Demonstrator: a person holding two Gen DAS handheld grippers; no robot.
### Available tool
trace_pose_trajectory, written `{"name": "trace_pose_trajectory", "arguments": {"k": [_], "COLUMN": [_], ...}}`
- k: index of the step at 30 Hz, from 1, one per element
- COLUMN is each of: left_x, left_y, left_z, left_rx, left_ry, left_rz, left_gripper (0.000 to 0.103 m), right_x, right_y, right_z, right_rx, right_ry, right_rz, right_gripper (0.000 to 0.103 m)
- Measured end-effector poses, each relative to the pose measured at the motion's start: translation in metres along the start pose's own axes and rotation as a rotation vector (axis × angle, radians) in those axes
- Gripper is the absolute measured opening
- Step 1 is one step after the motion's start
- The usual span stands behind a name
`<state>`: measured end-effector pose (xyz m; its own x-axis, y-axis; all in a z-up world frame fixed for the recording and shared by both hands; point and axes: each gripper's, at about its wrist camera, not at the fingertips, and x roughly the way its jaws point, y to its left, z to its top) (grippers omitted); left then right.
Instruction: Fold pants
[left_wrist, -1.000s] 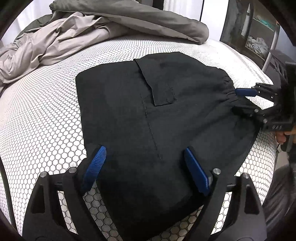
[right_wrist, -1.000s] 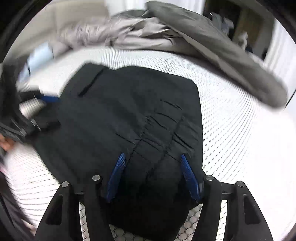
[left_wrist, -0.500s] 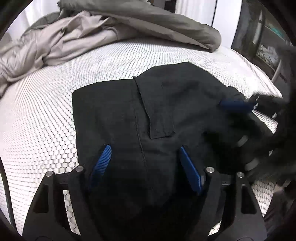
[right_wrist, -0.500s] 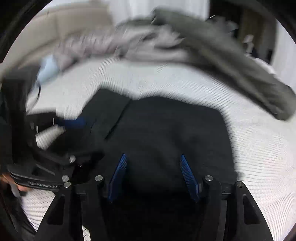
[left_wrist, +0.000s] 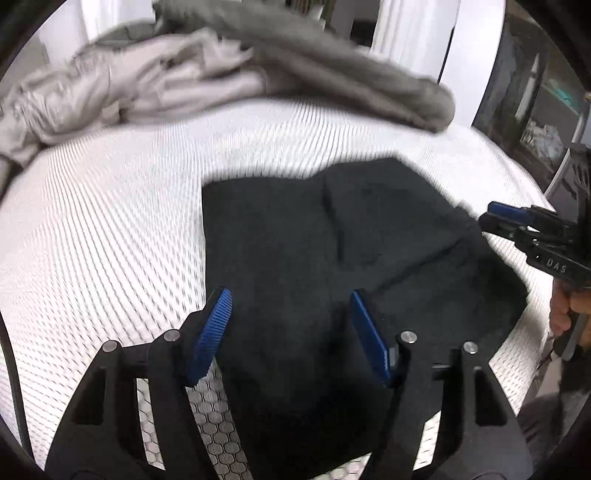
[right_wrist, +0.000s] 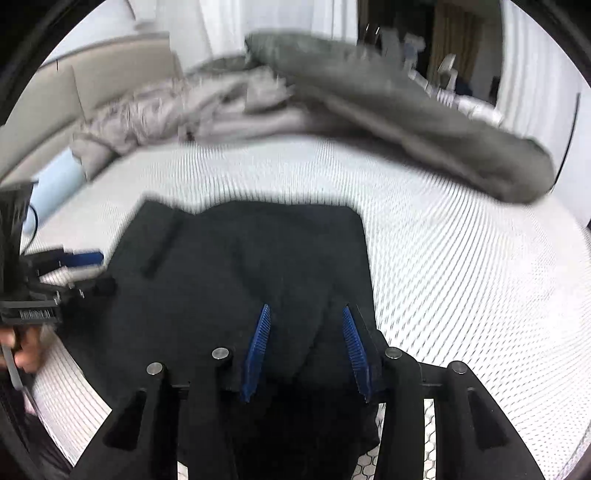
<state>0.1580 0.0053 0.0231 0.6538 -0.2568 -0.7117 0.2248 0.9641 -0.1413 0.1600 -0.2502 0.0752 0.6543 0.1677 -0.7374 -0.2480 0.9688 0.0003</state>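
Note:
The black pants (left_wrist: 332, 258) lie folded into a compact block on the white honeycomb mattress (left_wrist: 110, 240); they also show in the right wrist view (right_wrist: 258, 266). My left gripper (left_wrist: 291, 332) is open, its blue pads apart above the near edge of the pants. My right gripper (right_wrist: 304, 349) is open over the pants' near right part. In the left wrist view the right gripper (left_wrist: 517, 221) sits at the pants' right edge. In the right wrist view the left gripper (right_wrist: 70, 266) sits at their left edge. Neither holds cloth.
A crumpled beige and grey duvet (left_wrist: 221, 74) lies across the far side of the mattress, also in the right wrist view (right_wrist: 332, 103). A light blue pillow (right_wrist: 55, 184) lies at far left. A dark shelf unit (left_wrist: 546, 110) stands to the right.
Both grippers have drawn back and lifted from the pants, so the pants look smaller and farther. The right side of the pants now lies folded over. Both views are motion blurred.

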Motion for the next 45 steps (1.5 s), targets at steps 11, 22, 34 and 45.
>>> {"name": "trace_pose_trajectory", "arguments": {"k": [11,22,34,45], "left_x": [0.053,-0.008,0.078,0.002], "left_y": [-0.001,0.004,0.003,-0.008], "left_z": [0.014,0.015,0.043,0.024], "left_rx": [-0.01,-0.041,-0.049,0.014], "left_ry": [0.105,0.008,0.103,0.0], "left_rz": [-0.084,0.025,0.038,0.052], "left_gripper": [0.059,0.051,0.05,0.05], "right_x": [0.081,0.027,0.101,0.041], "right_y": [0.065,0.032,0.064,0.069], "right_z": [0.002,0.012,0.022,0.004], "right_rx": [-0.164,-0.075,-0.151,-0.134], "right_ry": [0.175,0.069,0.193,0.086], "right_rz": [0.026,0.048,-0.073,0.103], "right_gripper": [0.042,0.041,0.043,0.051]}}
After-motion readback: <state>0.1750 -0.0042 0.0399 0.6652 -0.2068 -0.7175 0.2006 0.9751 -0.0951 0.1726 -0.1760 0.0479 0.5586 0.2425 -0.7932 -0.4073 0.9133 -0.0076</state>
